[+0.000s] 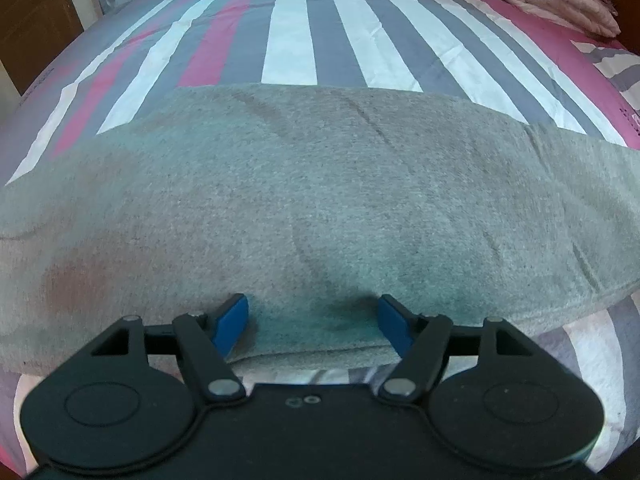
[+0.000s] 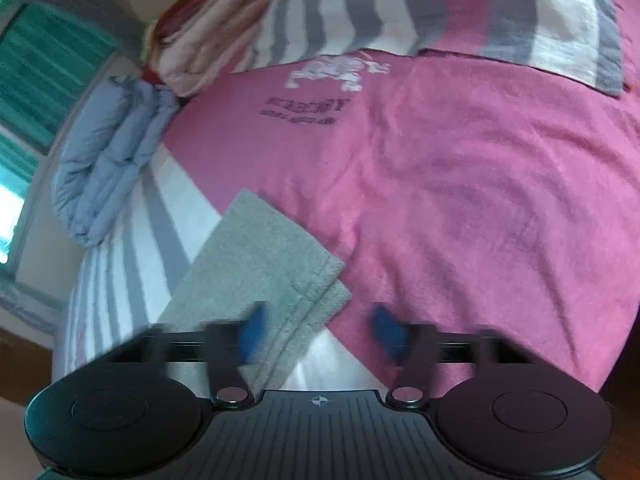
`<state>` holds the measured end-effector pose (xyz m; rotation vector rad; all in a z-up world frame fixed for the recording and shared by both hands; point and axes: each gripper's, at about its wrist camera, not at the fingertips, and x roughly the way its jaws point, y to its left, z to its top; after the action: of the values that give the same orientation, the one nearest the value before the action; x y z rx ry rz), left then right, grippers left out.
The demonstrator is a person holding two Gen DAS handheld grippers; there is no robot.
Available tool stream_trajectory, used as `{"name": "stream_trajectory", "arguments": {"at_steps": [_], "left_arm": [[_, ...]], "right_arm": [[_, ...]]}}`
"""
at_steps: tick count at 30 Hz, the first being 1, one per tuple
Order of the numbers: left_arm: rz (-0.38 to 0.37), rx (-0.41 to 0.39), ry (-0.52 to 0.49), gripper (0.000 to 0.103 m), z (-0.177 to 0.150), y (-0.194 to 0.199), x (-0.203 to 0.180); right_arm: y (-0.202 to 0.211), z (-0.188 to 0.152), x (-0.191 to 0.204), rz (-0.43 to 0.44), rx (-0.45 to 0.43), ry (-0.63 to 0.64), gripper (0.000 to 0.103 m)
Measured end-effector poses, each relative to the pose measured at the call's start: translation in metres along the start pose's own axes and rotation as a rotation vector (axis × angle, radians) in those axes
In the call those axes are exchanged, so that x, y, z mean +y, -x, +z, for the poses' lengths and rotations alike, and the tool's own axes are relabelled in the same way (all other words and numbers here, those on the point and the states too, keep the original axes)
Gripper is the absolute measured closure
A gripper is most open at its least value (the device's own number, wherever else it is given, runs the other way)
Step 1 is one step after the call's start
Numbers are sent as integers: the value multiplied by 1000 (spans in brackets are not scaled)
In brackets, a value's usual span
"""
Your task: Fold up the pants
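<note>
Pants, grey knit, on striped bed

Pants (image 1: 320,208): spread flat across bedsheet (image 1: 296,32), near hem edge toward the camera. Left gripper (image 1: 314,320): blue fingers (image 1: 232,320) spread wide, released, straddling the near edge. Right gripper (image 2: 320,330): jaws apart, empty, blurred, above one pant-leg cuff (image 2: 260,256). Blue quilt (image 2: 104,152): folded, well apart

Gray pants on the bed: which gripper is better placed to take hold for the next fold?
Left. The left gripper is open astride the gray pants near edge; the right gripper looks mostly at pink bedding.
</note>
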<state>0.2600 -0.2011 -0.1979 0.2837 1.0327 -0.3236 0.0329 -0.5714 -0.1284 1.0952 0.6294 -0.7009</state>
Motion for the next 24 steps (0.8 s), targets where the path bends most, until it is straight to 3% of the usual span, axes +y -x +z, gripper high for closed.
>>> {"name": "stream_trajectory", "arguments": {"at_steps": [4,13,14,17,19,20,21,22,24], "left_arm": [[8,1,-3,36,0,-2,-1],[4,-1,2,31,0,-2,2],[5,-1,1,31,0,-3,2],[4,-4,-1,31,-1,-2,2],[7,-7,-1,31,-2,-2,2],[11,-10,0,30,-3,-2,1],[16,-13,-4,30,-4,-2,0],[18,-15,-3,30,-4,-1,0],[13,-15,3,30,-5,0,2]], "right_arm": [[-5,-4,-2,39,33,-4,84],[-23,-1,8,51,18,-37,85],[-20,-1,9,64,1,-31,92],[2,-4,27,56,-104,104,96],[28,-13,52,38,-262,316,103],[35,-19,60,-27,-358,427,103],[26,-13,53,-98,-331,418,103],[12,-4,37,-131,-242,323,103],[10,1,13,-125,-217,206,103]]}}
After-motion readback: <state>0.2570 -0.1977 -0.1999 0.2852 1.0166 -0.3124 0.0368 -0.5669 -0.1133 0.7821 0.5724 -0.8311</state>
